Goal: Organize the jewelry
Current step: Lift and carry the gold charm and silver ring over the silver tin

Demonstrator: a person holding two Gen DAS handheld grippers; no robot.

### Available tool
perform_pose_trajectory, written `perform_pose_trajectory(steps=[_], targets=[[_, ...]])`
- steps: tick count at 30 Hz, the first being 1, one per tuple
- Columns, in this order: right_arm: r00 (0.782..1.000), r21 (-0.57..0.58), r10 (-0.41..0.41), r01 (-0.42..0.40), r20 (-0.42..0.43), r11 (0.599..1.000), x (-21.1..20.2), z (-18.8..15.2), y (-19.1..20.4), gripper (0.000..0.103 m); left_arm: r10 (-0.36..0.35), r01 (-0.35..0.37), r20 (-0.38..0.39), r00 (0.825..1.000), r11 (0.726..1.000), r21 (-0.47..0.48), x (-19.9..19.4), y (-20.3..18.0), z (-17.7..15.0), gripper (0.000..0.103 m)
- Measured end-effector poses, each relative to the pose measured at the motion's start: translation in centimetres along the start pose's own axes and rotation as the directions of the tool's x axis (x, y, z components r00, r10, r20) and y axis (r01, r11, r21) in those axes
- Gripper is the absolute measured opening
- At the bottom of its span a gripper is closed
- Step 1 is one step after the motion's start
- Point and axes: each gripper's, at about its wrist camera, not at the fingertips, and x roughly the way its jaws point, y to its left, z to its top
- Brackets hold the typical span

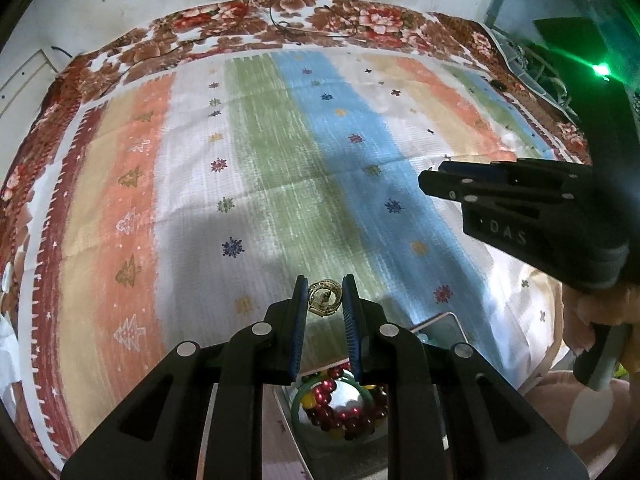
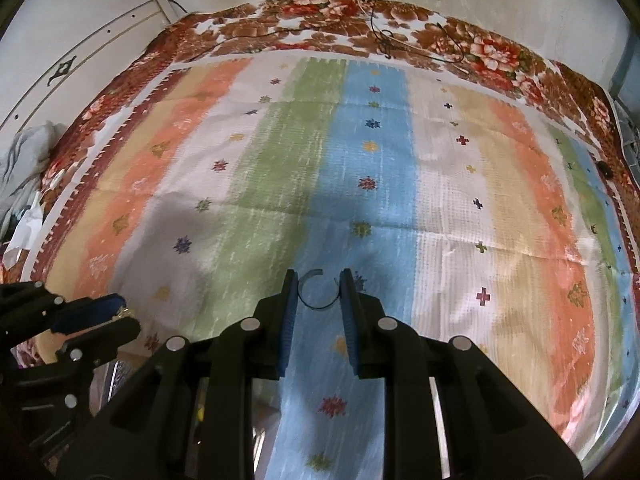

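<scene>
My left gripper (image 1: 324, 297) is shut on a gold ring-shaped ornament (image 1: 325, 298), held between its fingertips above the striped cloth (image 1: 260, 152). Below it, a mirrored tray (image 1: 454, 326) holds a green bangle (image 1: 298, 396) and red and yellow bead strings (image 1: 344, 412). My right gripper (image 2: 319, 290) is shut on a thin dark open bangle (image 2: 316, 305), held above the blue stripe. The right gripper also shows in the left wrist view (image 1: 434, 180) at the right, and the left gripper shows in the right wrist view (image 2: 120, 312) at the lower left.
The striped cloth (image 2: 440, 184) lies over a brown floral blanket (image 1: 320, 16) on a bed. Thin cables (image 1: 304, 28) lie at the far edge by the wall. White cloths (image 2: 28, 148) are heaped at the left. A green light (image 1: 600, 69) glows at the right.
</scene>
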Motion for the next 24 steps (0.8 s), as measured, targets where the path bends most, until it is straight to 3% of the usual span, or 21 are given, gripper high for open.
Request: perform_pose_trajectory(steps=[11, 24], targets=[[0.999, -0.010, 0.035, -0.035, 0.039, 0.999, -3.6, -2.5, 1.1, 0.023, -0.023, 0.024, 0.017, 1.000, 1.000, -0.020, -1.6, -0.7, -2.2, 0.017], [0.989, -0.027, 0.144, -0.143, 0.040, 0.989, -6.7, -6.1, 2.2, 0.023, -0.041, 0.044, 0.050, 0.998, 0.997, -0.061, -3.6, -0.6, -4.6, 0.017]])
